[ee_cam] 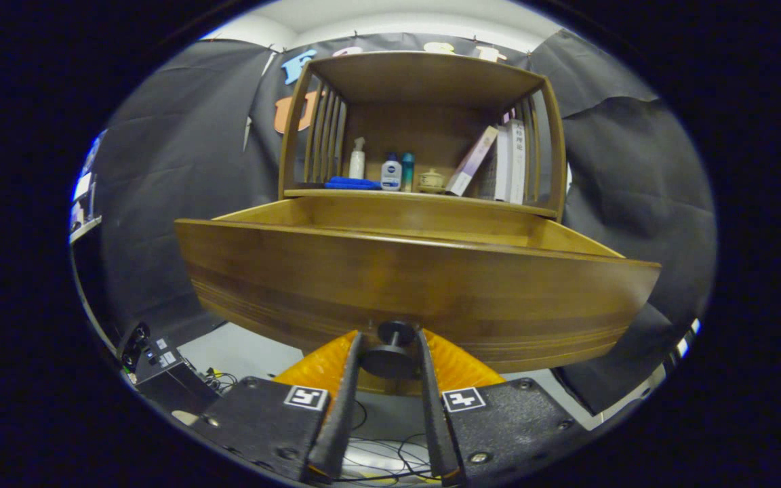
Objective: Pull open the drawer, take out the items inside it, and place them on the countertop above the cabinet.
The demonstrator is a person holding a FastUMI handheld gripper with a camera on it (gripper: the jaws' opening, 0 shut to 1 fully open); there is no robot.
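The wooden drawer (417, 285) stands pulled out from the cabinet, its front panel close ahead of me. My gripper (390, 352) is shut on the dark round knob (390, 359) at the bottom middle of that panel, a finger pressing on each side. The drawer's inside is hidden behind its front wall, so I cannot see what lies in it. Above the drawer is the countertop (424, 195), the floor of an open wooden shelf. On it stand a white spray bottle (357, 160), a blue cloth (352, 183), two small bottles (391, 173), a small lidded pot (431, 180) and leaning books (499, 163).
Black cloth hangs behind and beside the cabinet. A black box with cables (160, 369) sits on the floor down to the left of the fingers. More cables (384, 454) lie on the floor beneath the gripper.
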